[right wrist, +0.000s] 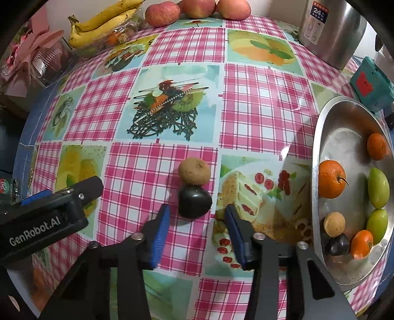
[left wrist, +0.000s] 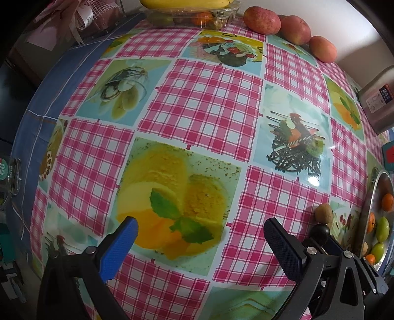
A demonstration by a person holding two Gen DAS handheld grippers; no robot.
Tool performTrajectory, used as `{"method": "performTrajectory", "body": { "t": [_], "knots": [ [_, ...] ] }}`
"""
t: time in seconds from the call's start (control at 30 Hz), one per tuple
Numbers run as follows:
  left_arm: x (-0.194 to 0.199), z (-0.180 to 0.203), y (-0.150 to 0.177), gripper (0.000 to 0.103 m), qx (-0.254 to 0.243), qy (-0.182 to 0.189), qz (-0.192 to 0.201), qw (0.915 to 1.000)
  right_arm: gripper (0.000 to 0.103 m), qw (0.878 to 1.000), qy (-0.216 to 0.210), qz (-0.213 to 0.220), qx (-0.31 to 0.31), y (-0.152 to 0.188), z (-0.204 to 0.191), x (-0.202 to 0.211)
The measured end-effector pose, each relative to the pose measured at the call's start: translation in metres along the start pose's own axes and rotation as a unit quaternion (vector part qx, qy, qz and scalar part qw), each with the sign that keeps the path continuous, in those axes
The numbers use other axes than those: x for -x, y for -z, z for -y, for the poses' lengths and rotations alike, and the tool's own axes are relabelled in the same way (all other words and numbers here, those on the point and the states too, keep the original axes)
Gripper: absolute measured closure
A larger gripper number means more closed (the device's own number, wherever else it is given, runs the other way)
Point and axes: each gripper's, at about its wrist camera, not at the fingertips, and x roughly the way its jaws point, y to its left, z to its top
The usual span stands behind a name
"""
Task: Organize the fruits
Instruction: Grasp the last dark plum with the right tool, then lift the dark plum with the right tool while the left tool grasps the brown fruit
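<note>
A dark plum (right wrist: 194, 201) and a brown kiwi-like fruit (right wrist: 194, 171) lie touching on the checked tablecloth. My right gripper (right wrist: 197, 214) is open, its blue pads just short of the plum on either side. A steel bowl (right wrist: 317, 137) at the right holds oranges (right wrist: 331, 178), green fruits (right wrist: 378, 187), a small brown fruit (right wrist: 334, 224) and a dark plum (right wrist: 339, 245). My left gripper (left wrist: 200, 226) is open and empty over the cloth; the two loose fruits (left wrist: 323, 213) and the bowl (left wrist: 369, 197) are at its right.
Three apples (right wrist: 162, 13) and bananas (right wrist: 98, 27) on a clear plastic box (right wrist: 118, 34) sit at the table's far edge. A steel pot (right wrist: 330, 29) and a teal box (right wrist: 371, 85) stand far right. A pink wrapped bundle (right wrist: 32, 56) lies far left.
</note>
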Motion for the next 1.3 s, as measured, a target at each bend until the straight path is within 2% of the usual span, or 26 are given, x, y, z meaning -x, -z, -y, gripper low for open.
{"method": "performTrajectory", "body": {
  "t": [0.07, 0.23, 0.73, 0.83, 1.07, 1.2, 1.3],
  "knots": [
    [0.0, 0.0, 0.0, 0.0, 0.0, 0.0, 0.0, 1.0, 0.071, 1.0, -0.007, 0.0, 0.0, 0.0, 0.0, 0.001],
    [0.0, 0.0, 0.0, 0.0, 0.001, 0.001, 0.0, 1.0, 0.076, 1.0, -0.011, 0.002, 0.0, 0.001, -0.002, 0.002],
    [0.007, -0.005, 0.001, 0.0, 0.017, 0.025, 0.007, 0.9995, 0.077, 0.997, -0.07, 0.014, -0.019, 0.003, 0.004, 0.024],
    [0.009, -0.003, 0.002, 0.0, 0.017, 0.034, 0.01, 0.9992, 0.082, 0.997, -0.075, 0.021, -0.027, 0.002, 0.012, 0.03],
    [0.013, 0.004, 0.001, 0.0, 0.012, 0.037, 0.016, 0.9991, 0.083, 0.995, -0.08, 0.025, -0.051, 0.003, 0.032, 0.034],
    [0.009, 0.002, 0.001, 0.0, 0.015, 0.035, 0.01, 0.9992, 0.083, 0.994, -0.092, 0.019, -0.048, 0.002, 0.027, 0.027],
    [0.007, 0.0, 0.0, 0.0, 0.014, 0.036, 0.009, 0.9992, 0.081, 0.996, -0.076, 0.01, -0.038, 0.002, 0.021, 0.022]
  ]
}}
